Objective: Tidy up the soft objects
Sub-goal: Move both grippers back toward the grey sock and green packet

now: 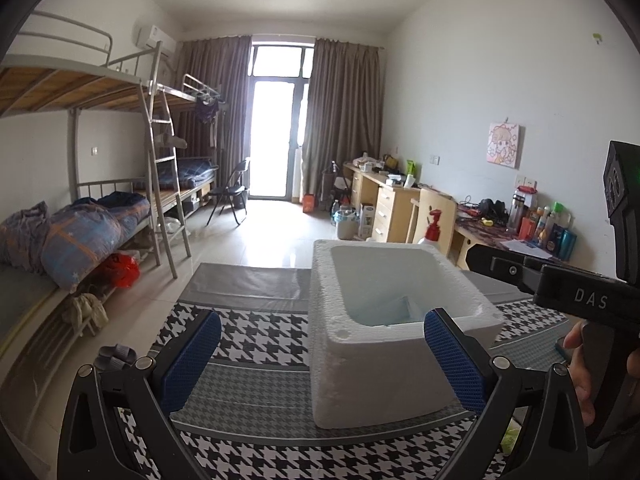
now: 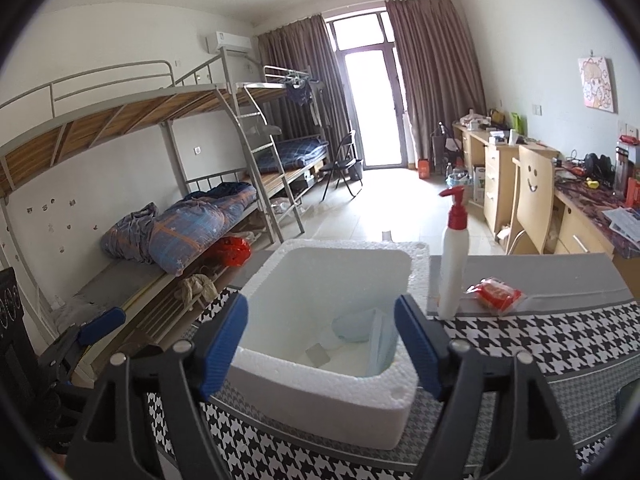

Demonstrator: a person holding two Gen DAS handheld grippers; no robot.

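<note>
Foam box sits on the bench, which wears a black-and-white houndstooth cloth. Inside the box lie pale blue soft items, one flat on the bottom and one leaning against the right wall. The right tool hovers over the box's near rim, its blue pads spread apart with nothing between them. The left tool is likewise spread wide and empty. Just right of the box stand a white pump bottle and a red packet.
</note>
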